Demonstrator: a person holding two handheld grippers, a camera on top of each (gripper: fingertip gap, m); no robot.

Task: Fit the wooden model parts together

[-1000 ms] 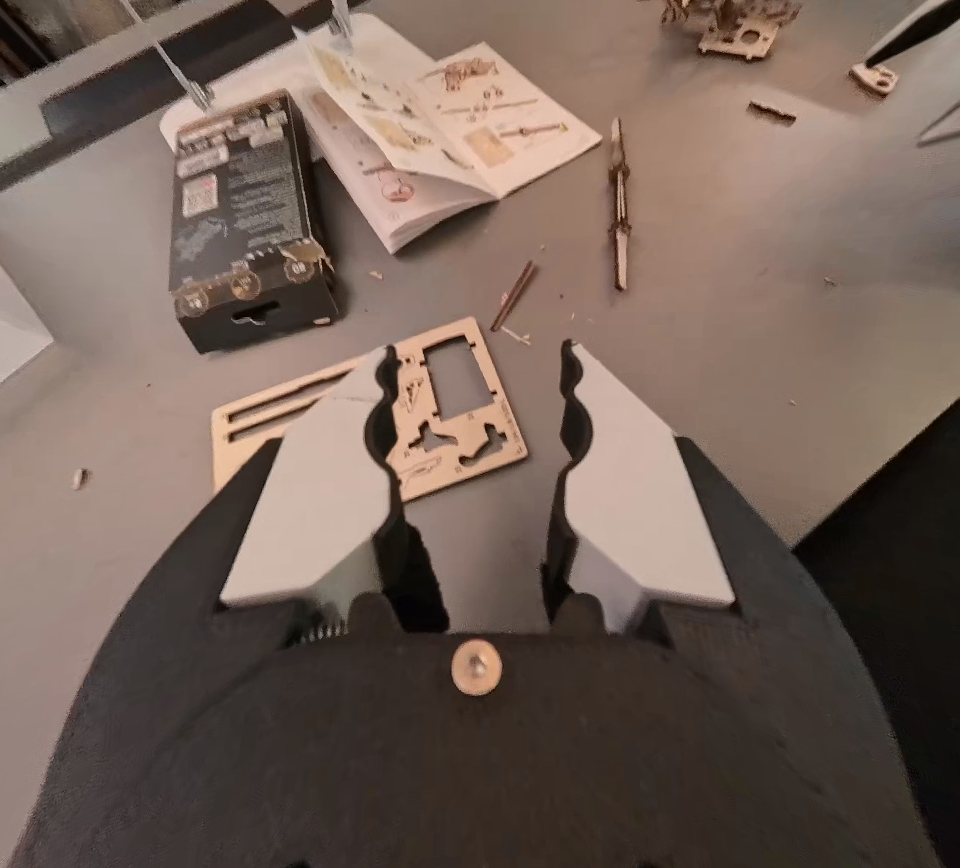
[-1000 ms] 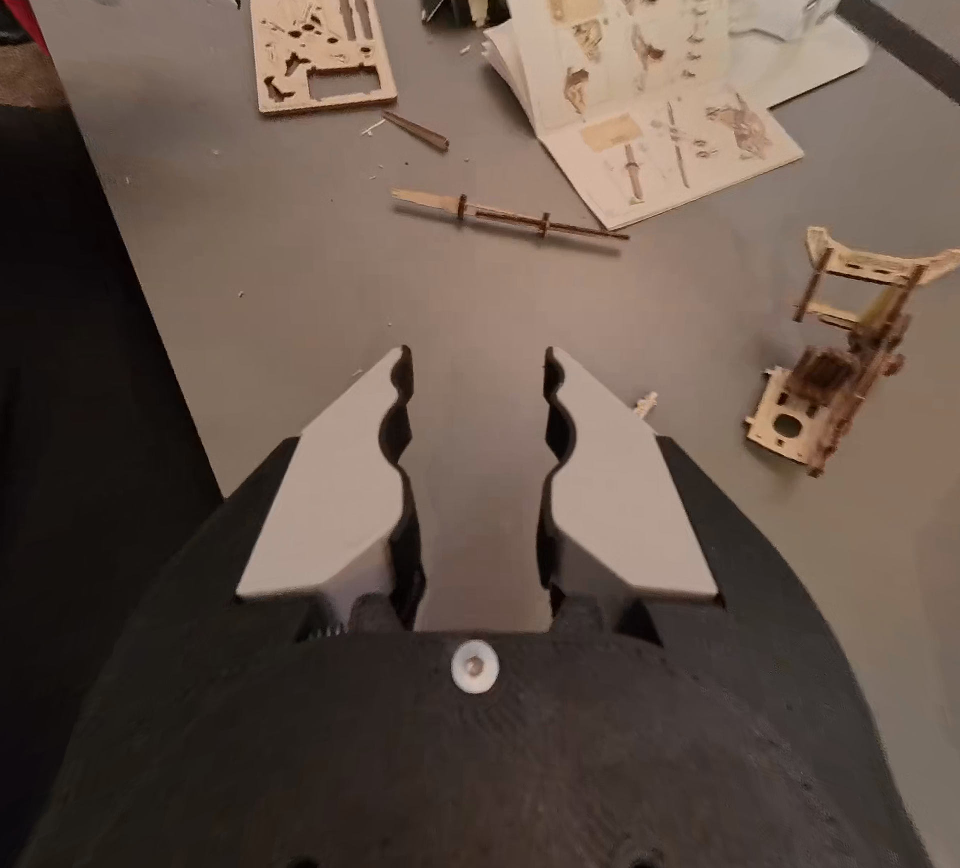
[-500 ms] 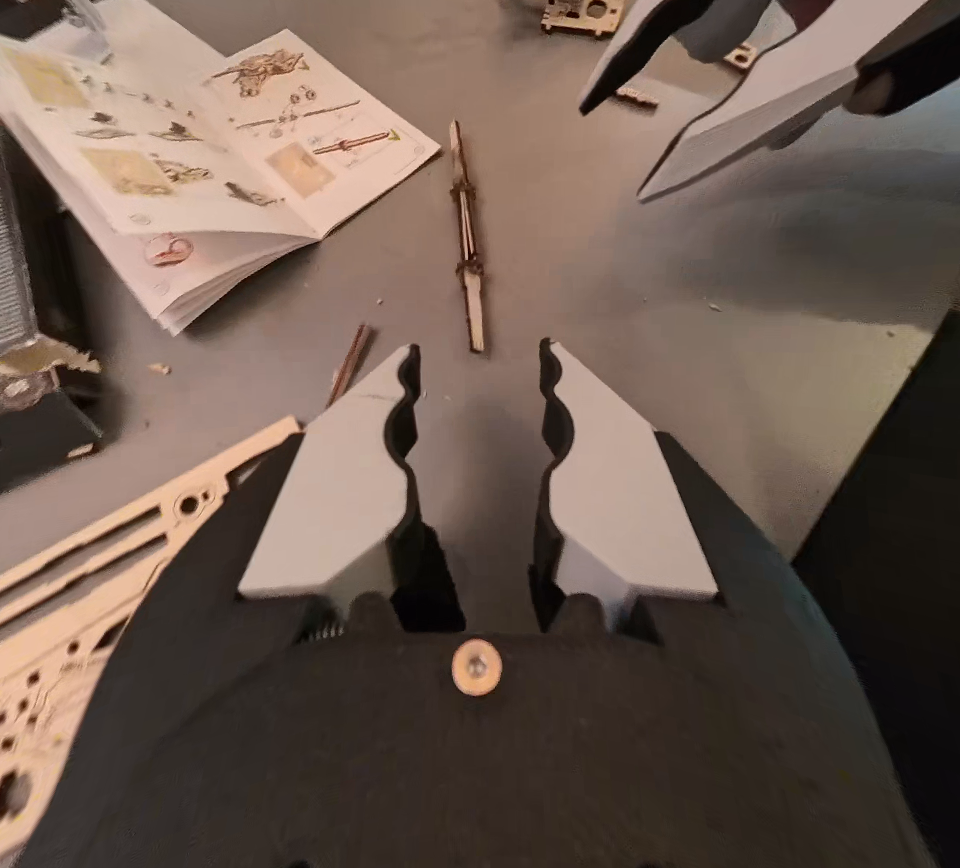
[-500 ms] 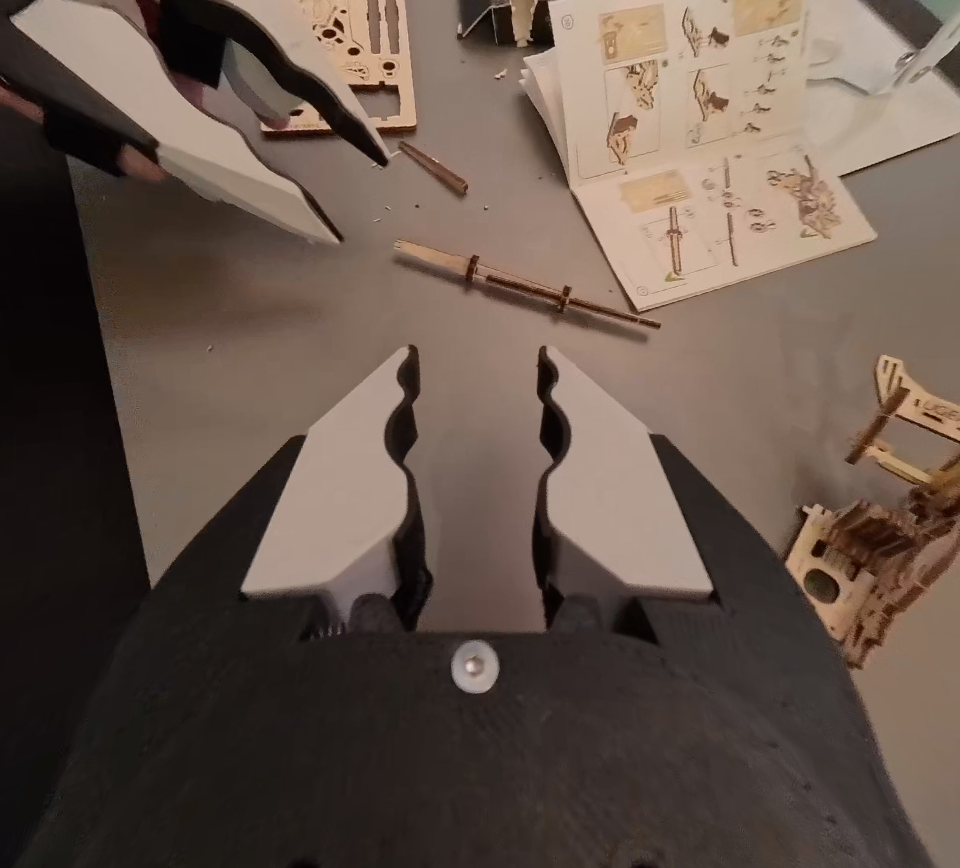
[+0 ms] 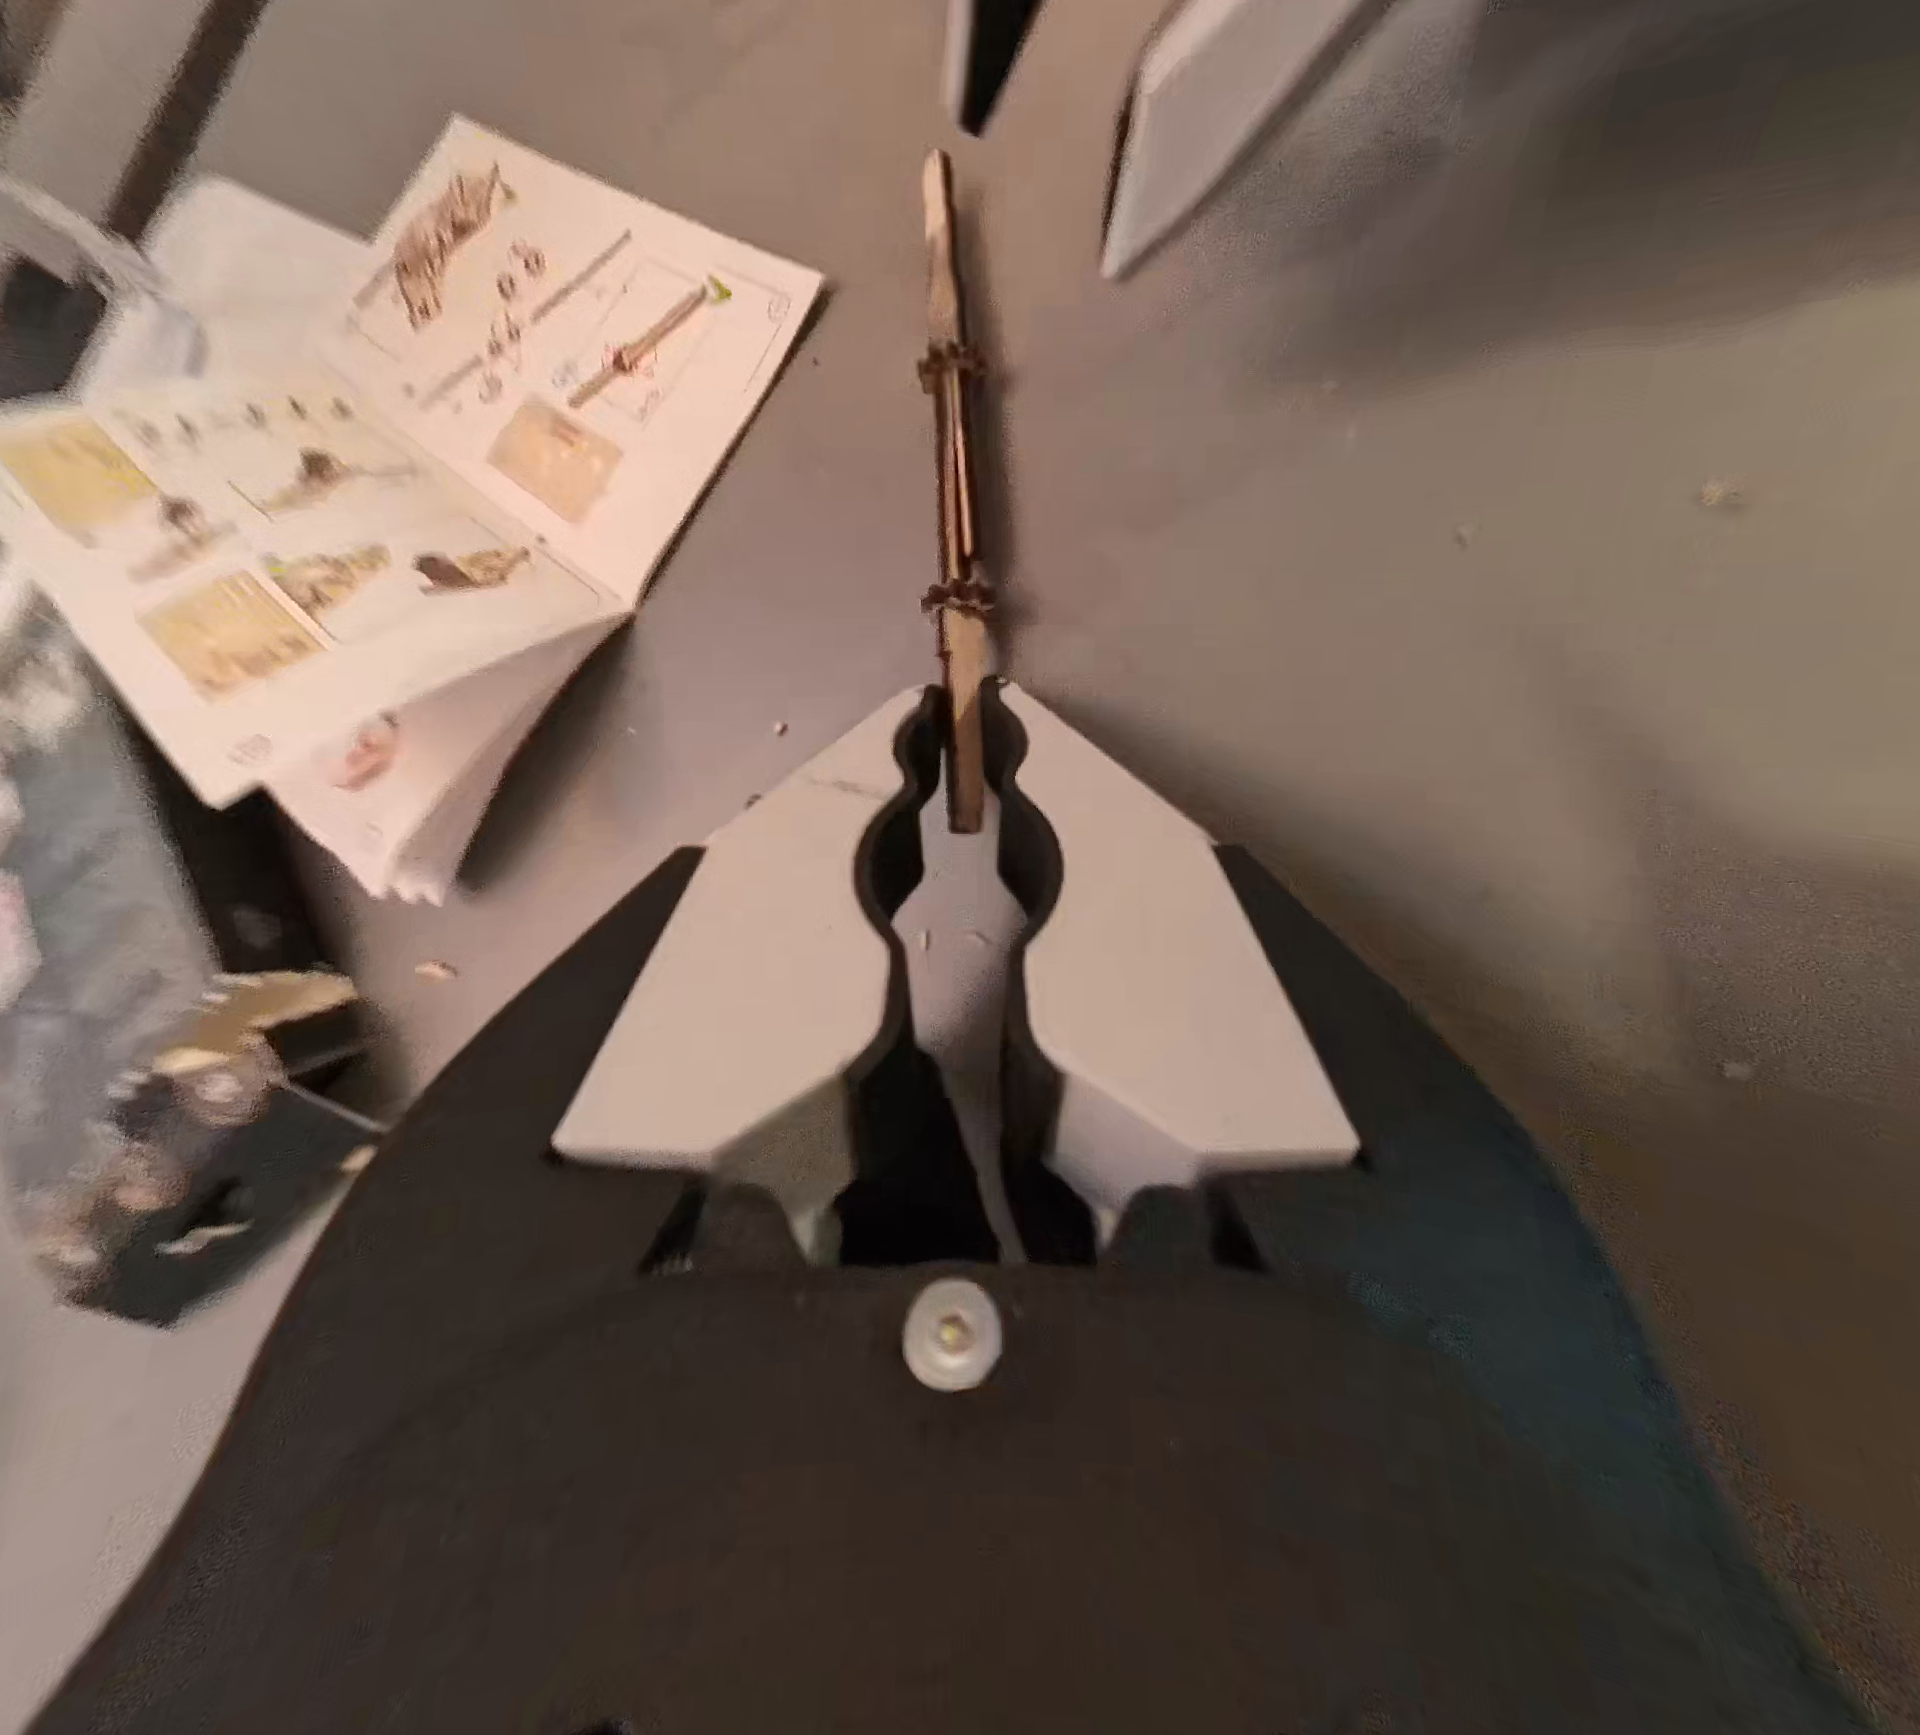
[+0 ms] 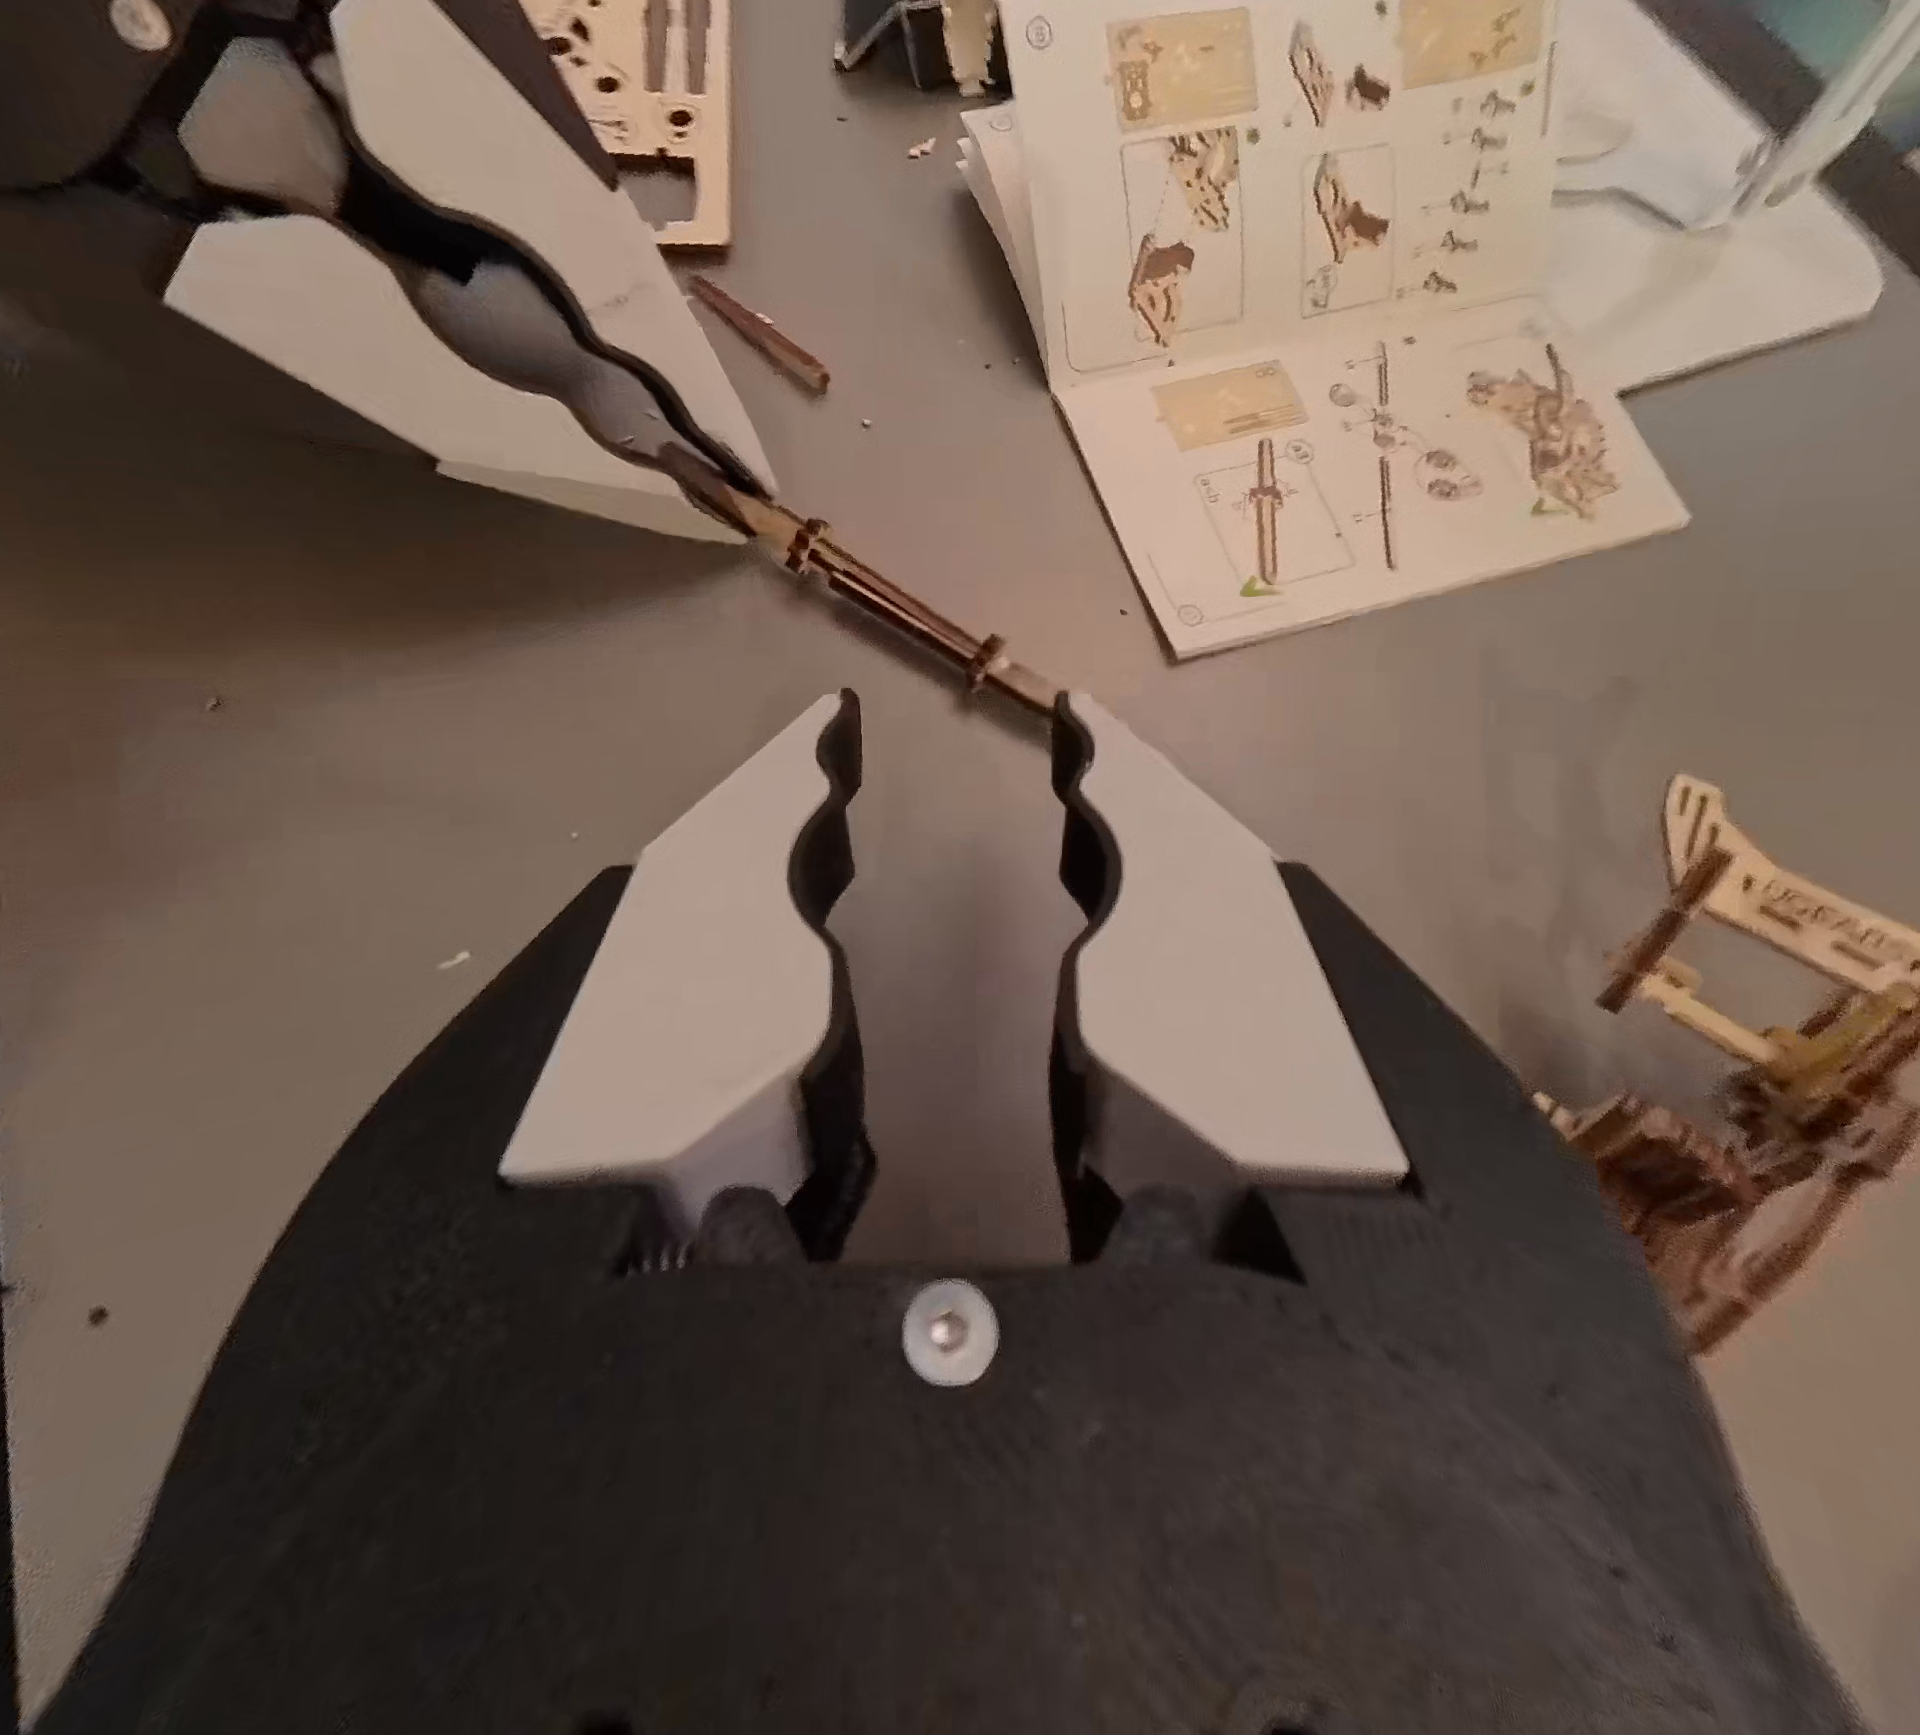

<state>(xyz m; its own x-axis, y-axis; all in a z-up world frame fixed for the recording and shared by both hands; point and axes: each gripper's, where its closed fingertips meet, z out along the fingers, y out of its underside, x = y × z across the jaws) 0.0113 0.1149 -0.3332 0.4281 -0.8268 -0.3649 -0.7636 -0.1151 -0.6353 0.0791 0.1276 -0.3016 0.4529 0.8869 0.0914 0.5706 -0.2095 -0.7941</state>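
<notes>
Two grippers on one part: my left gripper [image 5: 961,698] is clamped on the near end of the wooden axle [image 5: 954,438], frame centre, lying on the grey table [image 5: 1455,646]. Right gripper [image 6: 956,709] hangs with jaws apart by the far end — nothing held. I'd close it squarely behind the collar, then lift level toward the half-built model [image 6: 1766,1062], lower right.

rod [image 5: 957,480]: pale wood, matt | booklet [image 6: 1340,314]: smooth paper | table [image 6: 312,750]: grey, matt | parts sheet [image 6: 634,23]: pale plywood
</notes>
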